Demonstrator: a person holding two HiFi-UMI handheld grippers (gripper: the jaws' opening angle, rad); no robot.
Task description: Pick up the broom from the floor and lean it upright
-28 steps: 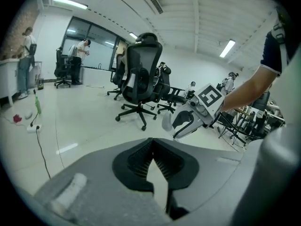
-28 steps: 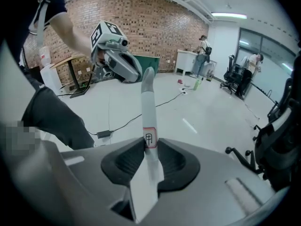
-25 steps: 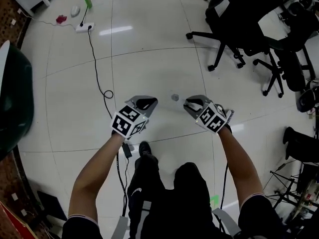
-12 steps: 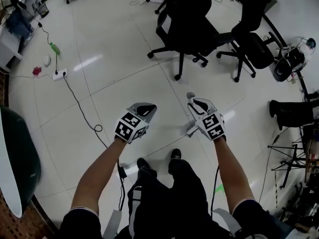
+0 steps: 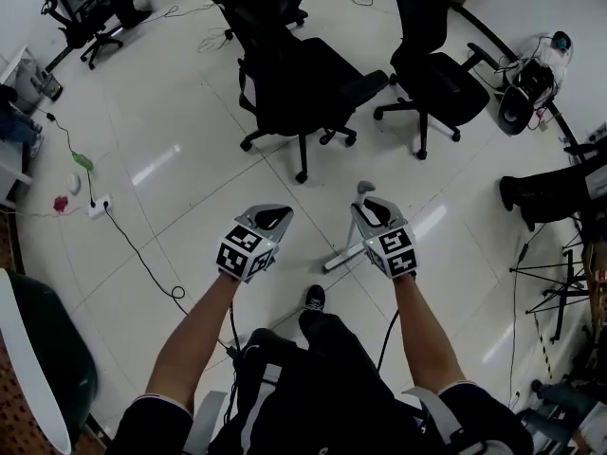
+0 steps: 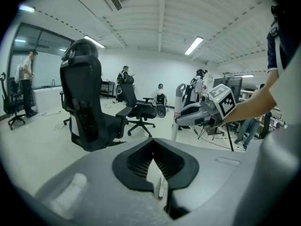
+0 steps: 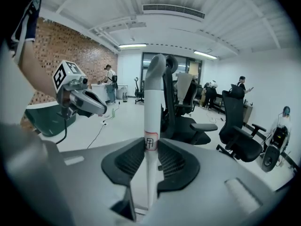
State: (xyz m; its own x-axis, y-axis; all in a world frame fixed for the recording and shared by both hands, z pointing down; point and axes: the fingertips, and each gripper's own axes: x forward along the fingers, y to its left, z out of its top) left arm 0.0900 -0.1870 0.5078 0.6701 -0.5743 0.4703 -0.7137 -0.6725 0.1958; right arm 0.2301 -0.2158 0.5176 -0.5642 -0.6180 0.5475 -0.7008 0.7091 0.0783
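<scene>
The broom shows as a white handle (image 5: 340, 258) with a grey rounded top end (image 5: 363, 189). It stands nearly upright through my right gripper (image 5: 370, 205), which is shut on it a little below the top. In the right gripper view the handle (image 7: 152, 98) rises straight between the ribbed pads (image 7: 133, 160), with a small label at the grip. The broom's head is hidden. My left gripper (image 5: 275, 214) hangs beside it at the same height, shut and holding nothing, its pad tips meeting (image 6: 153, 142). From the left gripper view I see the handle (image 6: 178, 102) and the right gripper (image 6: 190, 118) off to the right.
Two black office chairs (image 5: 303, 74) (image 5: 436, 79) stand just ahead on the pale tiled floor. A black cable (image 5: 142, 263) runs left to a power strip (image 5: 98, 205). A dark green rounded object (image 5: 43, 368) fills the lower left. Stands (image 5: 555, 282) crowd the right edge. People stand far off.
Both grippers have risen and swung toward the chairs. The right gripper has rolled, bringing the broom handle from a low slant to nearly upright. The left gripper stays empty beside it.
</scene>
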